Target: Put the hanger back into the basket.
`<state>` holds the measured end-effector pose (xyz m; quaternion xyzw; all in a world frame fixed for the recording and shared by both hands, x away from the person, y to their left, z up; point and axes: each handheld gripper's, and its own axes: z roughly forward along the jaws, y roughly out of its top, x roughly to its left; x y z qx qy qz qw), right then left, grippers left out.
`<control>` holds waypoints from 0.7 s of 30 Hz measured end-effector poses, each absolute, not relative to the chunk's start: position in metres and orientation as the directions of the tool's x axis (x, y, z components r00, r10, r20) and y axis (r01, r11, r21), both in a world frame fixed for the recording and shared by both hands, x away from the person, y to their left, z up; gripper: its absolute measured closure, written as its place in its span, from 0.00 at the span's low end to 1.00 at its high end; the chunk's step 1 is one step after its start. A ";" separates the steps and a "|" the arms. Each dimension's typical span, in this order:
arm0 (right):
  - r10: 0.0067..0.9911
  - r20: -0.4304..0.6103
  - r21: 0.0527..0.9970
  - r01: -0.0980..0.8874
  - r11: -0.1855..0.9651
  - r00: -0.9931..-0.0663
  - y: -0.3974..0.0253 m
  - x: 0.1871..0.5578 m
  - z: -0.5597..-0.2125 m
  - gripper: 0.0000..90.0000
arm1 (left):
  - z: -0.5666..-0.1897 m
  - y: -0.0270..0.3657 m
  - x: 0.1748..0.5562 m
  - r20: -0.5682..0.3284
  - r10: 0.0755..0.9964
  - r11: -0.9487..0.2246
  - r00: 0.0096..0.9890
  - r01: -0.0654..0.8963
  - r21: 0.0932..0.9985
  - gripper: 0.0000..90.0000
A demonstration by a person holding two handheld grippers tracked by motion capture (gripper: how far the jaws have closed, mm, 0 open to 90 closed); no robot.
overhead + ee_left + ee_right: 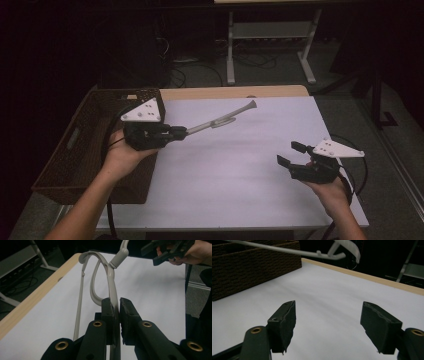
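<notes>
- Right gripper: nearest the person's edge, held in the right hand over the near right part of the table. Jaws spread wide with nothing between them; in the right gripper view only the white tabletop shows in the gap.
- Right gripper sits low above the surface, jaws pointing toward the left and away from the person; whether it touches the table I cannot tell.
- Left gripper: held in the left hand at the table's left side, just beside the basket. Jaws closed narrow on the grey hanger.
- Left gripper view: the two pads pinch one flat grey arm of the hanger; a thinner straight bar runs alongside at left, and the curved parts meet farther out.
- Hanger position: lifted off the table, sticking out from the left gripper toward the far middle of the table, tilted upward away from the person. Its far end is over the white surface near the wooden far edge.
- Right gripper view: hanger crosses the top, above the basket and well apart from the right jaws.
- Basket: dark brown woven, at the table's left edge, overhanging it; contents too dark to tell.
- Beyond the table: dark floor, the legs of a white frame, and cables.
</notes>
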<state>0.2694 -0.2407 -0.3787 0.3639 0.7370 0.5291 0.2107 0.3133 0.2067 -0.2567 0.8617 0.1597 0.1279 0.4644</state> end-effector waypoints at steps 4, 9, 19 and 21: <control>0.762 0.078 0.932 0.318 0.173 -0.643 -0.241 0.270 -0.379 0.31 | -0.246 0.223 0.312 0.081 0.419 -0.506 0.904 0.158 0.848 0.93; 0.765 0.075 0.933 0.315 0.173 -0.640 -0.241 0.270 -0.379 0.31 | -0.235 0.246 0.310 0.101 0.462 -0.501 0.881 0.165 0.850 0.92; 0.768 0.072 0.932 0.317 0.175 -0.636 -0.241 0.271 -0.379 0.31 | -0.216 0.296 0.301 0.129 0.552 -0.470 0.824 0.179 0.864 0.93; 0.769 0.070 0.932 0.317 0.177 -0.636 -0.241 0.271 -0.380 0.31 | -0.214 0.305 0.299 0.135 0.571 -0.467 0.810 0.185 0.865 0.92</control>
